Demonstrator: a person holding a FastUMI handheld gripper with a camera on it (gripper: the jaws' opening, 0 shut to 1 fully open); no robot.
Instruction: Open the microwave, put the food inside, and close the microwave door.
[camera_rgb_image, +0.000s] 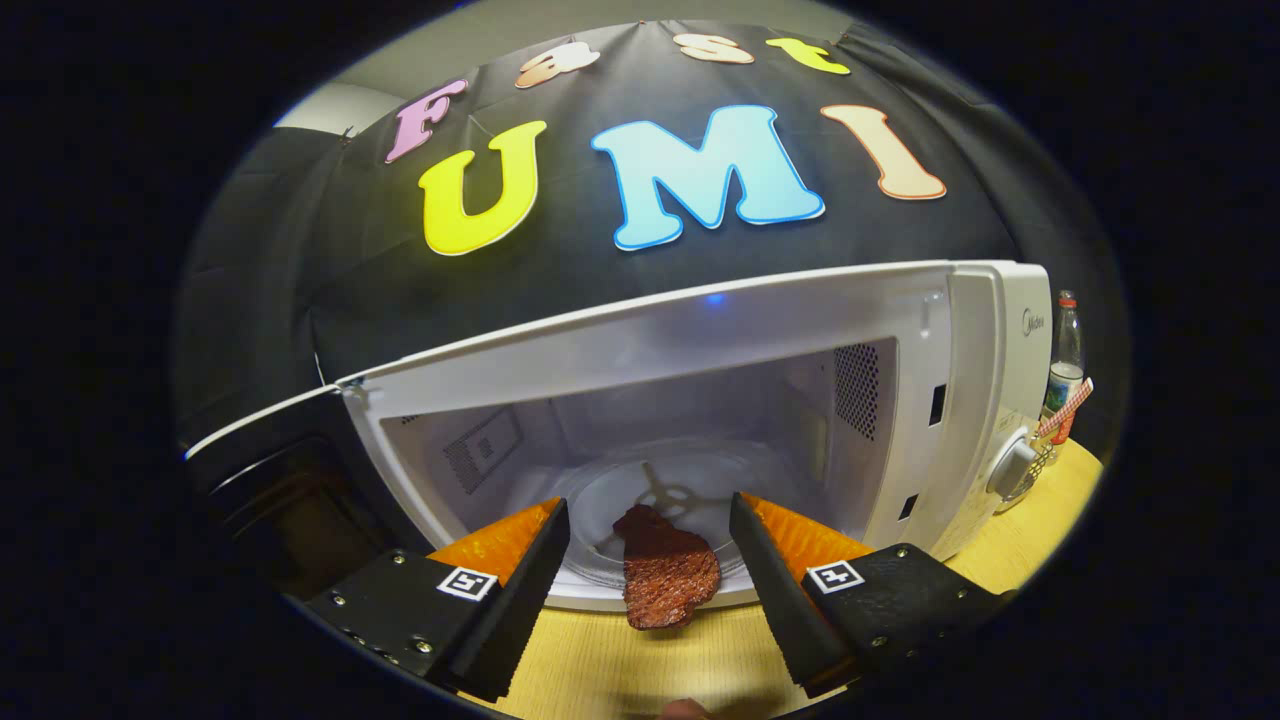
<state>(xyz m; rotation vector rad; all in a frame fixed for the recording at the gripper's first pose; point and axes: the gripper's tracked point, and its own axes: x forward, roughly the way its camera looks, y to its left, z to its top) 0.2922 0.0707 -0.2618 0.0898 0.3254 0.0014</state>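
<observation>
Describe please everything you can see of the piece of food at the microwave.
The piece of food is a flat, dark reddish-brown slab with a rough, grainy surface and an uneven outline, like a meat patty. It lies across the front sill of the open microwave, its far end over the glass turntable, its near end overhanging the wooden table. The open gripper flanks it without touching.

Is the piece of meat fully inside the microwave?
No: the meat lies across the front sill of the open microwave, hanging out over the table between the open gripper fingers.
</observation>
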